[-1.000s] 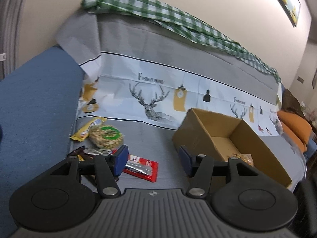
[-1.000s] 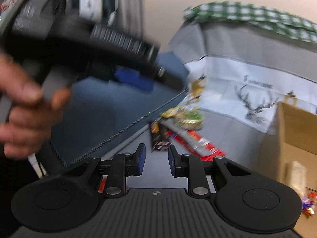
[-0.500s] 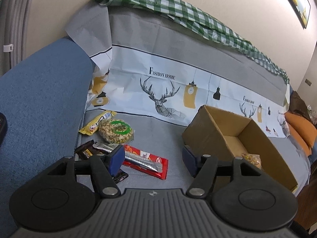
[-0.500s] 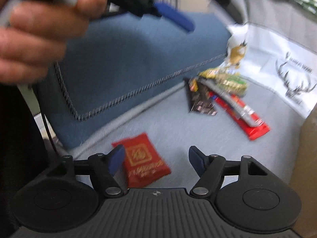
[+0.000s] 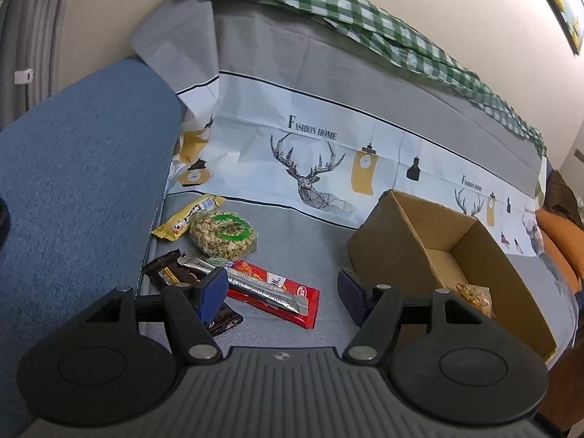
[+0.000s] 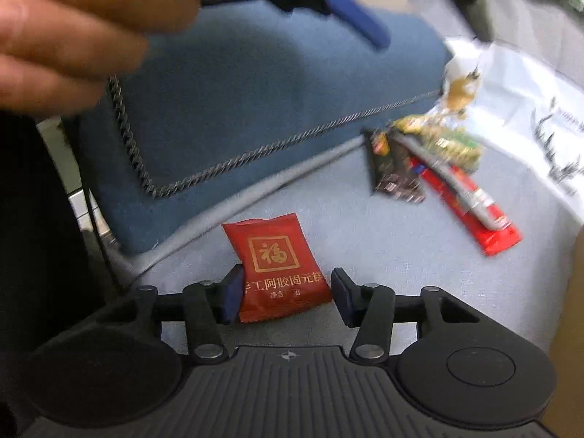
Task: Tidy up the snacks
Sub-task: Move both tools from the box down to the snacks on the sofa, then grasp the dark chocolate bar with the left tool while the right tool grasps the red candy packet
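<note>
A red square packet point(image 6: 275, 255) with gold characters lies on the grey sofa cover, between the jaws of my right gripper point(image 6: 286, 292). Those jaws are closing; the pads stand at the packet's edges without squeezing it. My left gripper point(image 5: 281, 288) hangs open over a heap of snacks: a long red bar point(image 5: 308, 301), a silver bar point(image 5: 255, 286), a dark chocolate wrapper point(image 5: 164, 270), a round nut cake point(image 5: 222, 233) and a yellow bar point(image 5: 186, 215). Nothing sits between its fingers. An open cardboard box point(image 5: 401, 248) to the right holds one snack bag point(image 5: 474, 294).
The blue sofa armrest point(image 6: 255, 109) rises to the left of the snacks. A deer-print cloth point(image 5: 310, 153) and a green checked cloth point(image 5: 365, 11) cover the backrest. A hand point(image 6: 91, 25) holding the left gripper fills the upper right wrist view. An orange cushion point(image 5: 562, 241) lies far right.
My right gripper dropped toward the seat, its jaws spread wide and then narrowed around the red packet. The left gripper's jaws widened a little and it barely shifted.
</note>
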A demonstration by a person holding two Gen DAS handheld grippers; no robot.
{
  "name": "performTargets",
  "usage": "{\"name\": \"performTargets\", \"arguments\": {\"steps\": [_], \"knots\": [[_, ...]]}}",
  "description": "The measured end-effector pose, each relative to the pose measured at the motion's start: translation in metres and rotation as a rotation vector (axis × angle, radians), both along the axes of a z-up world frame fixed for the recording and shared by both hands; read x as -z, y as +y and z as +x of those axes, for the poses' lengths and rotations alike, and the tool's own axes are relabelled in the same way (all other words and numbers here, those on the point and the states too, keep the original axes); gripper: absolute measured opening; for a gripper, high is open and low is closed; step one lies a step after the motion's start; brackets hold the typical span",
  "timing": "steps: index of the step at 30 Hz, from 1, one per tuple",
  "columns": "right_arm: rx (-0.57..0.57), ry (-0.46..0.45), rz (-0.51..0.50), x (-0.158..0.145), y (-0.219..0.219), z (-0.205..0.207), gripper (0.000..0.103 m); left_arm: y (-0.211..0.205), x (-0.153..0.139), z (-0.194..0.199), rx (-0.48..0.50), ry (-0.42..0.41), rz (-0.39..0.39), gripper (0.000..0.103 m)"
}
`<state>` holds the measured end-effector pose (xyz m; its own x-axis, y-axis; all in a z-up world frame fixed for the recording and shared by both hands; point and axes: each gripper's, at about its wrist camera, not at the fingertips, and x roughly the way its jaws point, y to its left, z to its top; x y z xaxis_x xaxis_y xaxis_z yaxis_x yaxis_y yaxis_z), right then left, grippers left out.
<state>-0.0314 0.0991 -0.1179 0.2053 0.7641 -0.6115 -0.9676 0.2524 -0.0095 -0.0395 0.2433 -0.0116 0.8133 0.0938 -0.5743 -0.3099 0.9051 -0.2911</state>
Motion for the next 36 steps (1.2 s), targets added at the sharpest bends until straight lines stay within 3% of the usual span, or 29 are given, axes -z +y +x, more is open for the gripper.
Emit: {"name": "performTargets", "arguments": {"steps": [4,6,8,10,18,26,28,31,33,35,36], "knots": [[0.175,0.0,-0.014,-0.003,-0.007,0.021,0.052,0.012,0.006,0.004,-0.051,0.018,-0.06,0.07],[0.247,0.04,-0.049,0.0,-0.009,0.033,0.052,0.017,0.011,0.008,-0.074,0.036,-0.091,0.06],[0.295,0.088,-0.077,0.004,-0.01,0.043,0.052,0.021,0.018,0.015,-0.097,0.073,-0.105,0.043],[0.312,0.13,-0.085,0.007,-0.011,0.048,0.054,0.024,0.027,0.025,-0.117,0.136,-0.101,0.039],[0.306,0.207,-0.069,0.008,-0.01,0.056,0.063,0.033,0.062,0.059,-0.198,0.326,-0.014,0.045],[0.282,0.21,-0.073,0.008,-0.003,0.058,0.065,0.037,0.087,0.094,-0.293,0.411,0.004,0.069],[0.277,0.207,-0.075,0.007,-0.003,0.057,0.065,0.039,0.093,0.101,-0.306,0.433,-0.005,0.069],[0.273,0.194,-0.08,0.007,-0.004,0.057,0.056,0.041,0.101,0.108,-0.317,0.465,0.001,0.067],[0.27,0.191,-0.078,0.007,-0.005,0.057,0.052,0.041,0.102,0.108,-0.314,0.474,0.018,0.063],[0.27,0.188,-0.075,0.006,-0.007,0.058,0.049,0.04,0.1,0.105,-0.302,0.481,0.039,0.047],[0.273,0.185,-0.073,0.006,-0.007,0.058,0.049,0.04,0.099,0.104,-0.299,0.485,0.045,0.046]]}}
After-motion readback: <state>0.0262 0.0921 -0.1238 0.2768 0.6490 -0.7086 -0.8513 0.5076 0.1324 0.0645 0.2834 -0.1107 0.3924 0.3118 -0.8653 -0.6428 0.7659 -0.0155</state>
